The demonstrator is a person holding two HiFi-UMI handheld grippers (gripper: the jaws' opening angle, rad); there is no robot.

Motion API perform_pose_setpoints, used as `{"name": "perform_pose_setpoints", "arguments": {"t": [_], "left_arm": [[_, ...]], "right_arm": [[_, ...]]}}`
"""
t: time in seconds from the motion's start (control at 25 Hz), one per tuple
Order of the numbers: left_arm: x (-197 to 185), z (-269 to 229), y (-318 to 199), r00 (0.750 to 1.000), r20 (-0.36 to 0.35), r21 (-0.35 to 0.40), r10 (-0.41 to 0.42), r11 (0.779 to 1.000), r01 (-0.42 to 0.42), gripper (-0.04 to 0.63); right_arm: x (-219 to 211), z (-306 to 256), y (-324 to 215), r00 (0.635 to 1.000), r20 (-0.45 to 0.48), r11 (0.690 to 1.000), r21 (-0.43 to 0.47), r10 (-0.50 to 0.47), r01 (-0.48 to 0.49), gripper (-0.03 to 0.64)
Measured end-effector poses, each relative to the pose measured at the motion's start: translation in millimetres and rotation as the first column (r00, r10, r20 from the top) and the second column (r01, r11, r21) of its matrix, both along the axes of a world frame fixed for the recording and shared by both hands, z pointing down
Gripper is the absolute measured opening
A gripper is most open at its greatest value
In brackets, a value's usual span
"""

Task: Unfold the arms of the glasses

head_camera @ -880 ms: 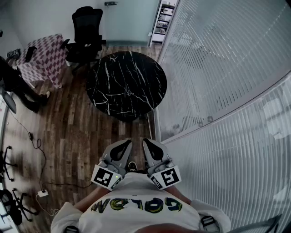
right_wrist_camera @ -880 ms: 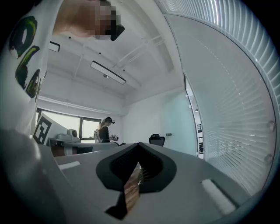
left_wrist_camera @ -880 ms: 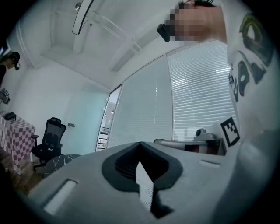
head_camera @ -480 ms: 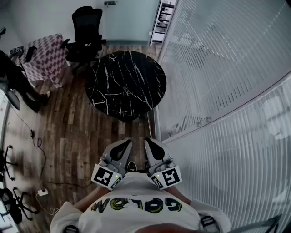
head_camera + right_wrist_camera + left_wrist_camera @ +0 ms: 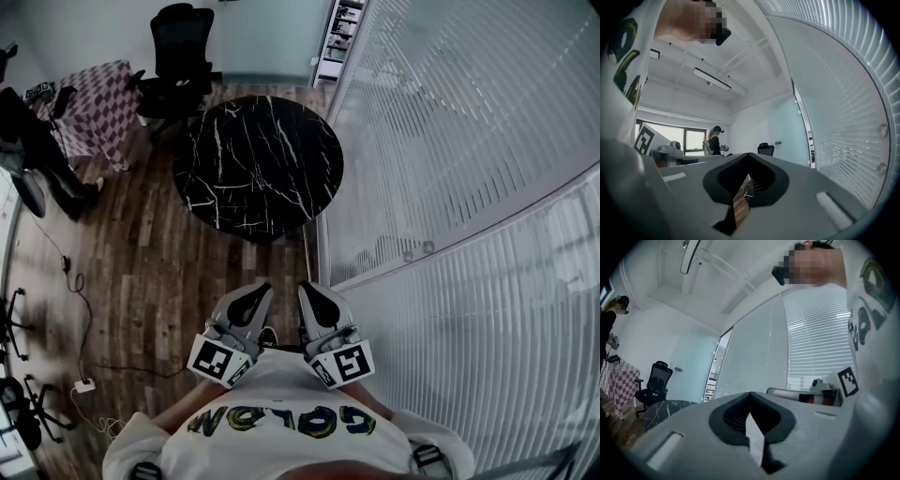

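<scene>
Round black marble counter (image 5: 258, 164) sat on wood floor (image 5: 150, 272) beside a blinds-covered glass wall (image 5: 450, 141), office chair (image 5: 178, 52) behind. Left tool (image 5: 255, 295) and right tool (image 5: 311, 292) were closed up, empty.

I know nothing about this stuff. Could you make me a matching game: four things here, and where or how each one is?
1. round black marble table
2. black office chair
3. pink-and-white checkered tablecloth
4. left gripper

A. jaws shut, empty
B. left of the chair
C. beside the ribbed glass wall
D. just beyond the table

Pairs: 1-C, 2-D, 3-B, 4-A.
</scene>
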State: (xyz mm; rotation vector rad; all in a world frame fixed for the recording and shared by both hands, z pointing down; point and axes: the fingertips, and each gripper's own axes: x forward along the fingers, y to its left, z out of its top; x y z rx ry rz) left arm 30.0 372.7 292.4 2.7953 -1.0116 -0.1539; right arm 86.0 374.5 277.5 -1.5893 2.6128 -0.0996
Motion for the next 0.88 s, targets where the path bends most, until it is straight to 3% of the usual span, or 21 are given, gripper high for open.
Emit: {"name": "perform_pose_setpoints", "arguments": {"t": [0.48,0.88], "left_arm": [[2,9,-35,1.0,0.003,-0.009,-0.021,1.0,0.021,0.005],[-15,2,-114,0.999,-0.027,0.015,-0.03,0.999,0.031,0.005]], "right_arm": [[2,6,-34,1.0,-0.011,1.0,0.007,-0.019,0.019,0.002],[-17,-1,-113,0.998,-0.056,0.999,0.031,-0.033,0.035,0.002]]}}
